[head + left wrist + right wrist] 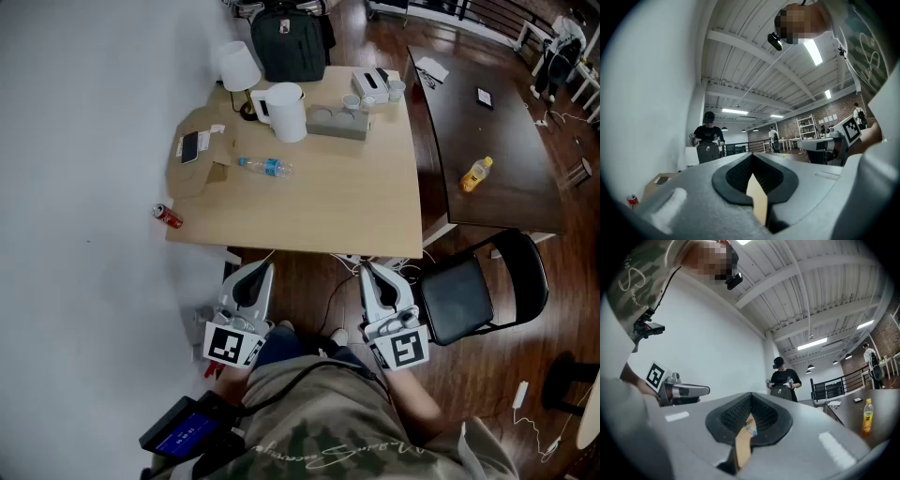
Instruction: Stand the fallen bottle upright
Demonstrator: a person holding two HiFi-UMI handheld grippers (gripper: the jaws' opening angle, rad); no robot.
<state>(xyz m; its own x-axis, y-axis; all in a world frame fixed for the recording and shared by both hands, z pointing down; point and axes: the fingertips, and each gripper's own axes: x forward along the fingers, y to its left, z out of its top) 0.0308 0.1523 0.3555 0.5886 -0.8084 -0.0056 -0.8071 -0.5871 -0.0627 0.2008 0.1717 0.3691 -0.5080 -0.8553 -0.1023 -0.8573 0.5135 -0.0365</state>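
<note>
**A:** What do we have in front of us, biggest first?

**B:** A pale table. A dark table stands just beside it on the right, and a black chair is near the corner closest to us.

**A:** And our grippers?

**B:** We hold both low, short of the table's near edge and well apart from everything on it. The left gripper has its jaws together with nothing between them. The right gripper is the same, closed and empty.

**A:** What do we see on the table?

**B:** A backpack at the far edge, then a cardboard box on the left side. A white jug stands beside a lamp, with a grey tray to the jug's right.

**A:** And the bottle?

**B:** The bottle lies on its side, left of the table's middle. It is near the jug on our side, just beside the box. A red can lies by the near left corner.
</note>
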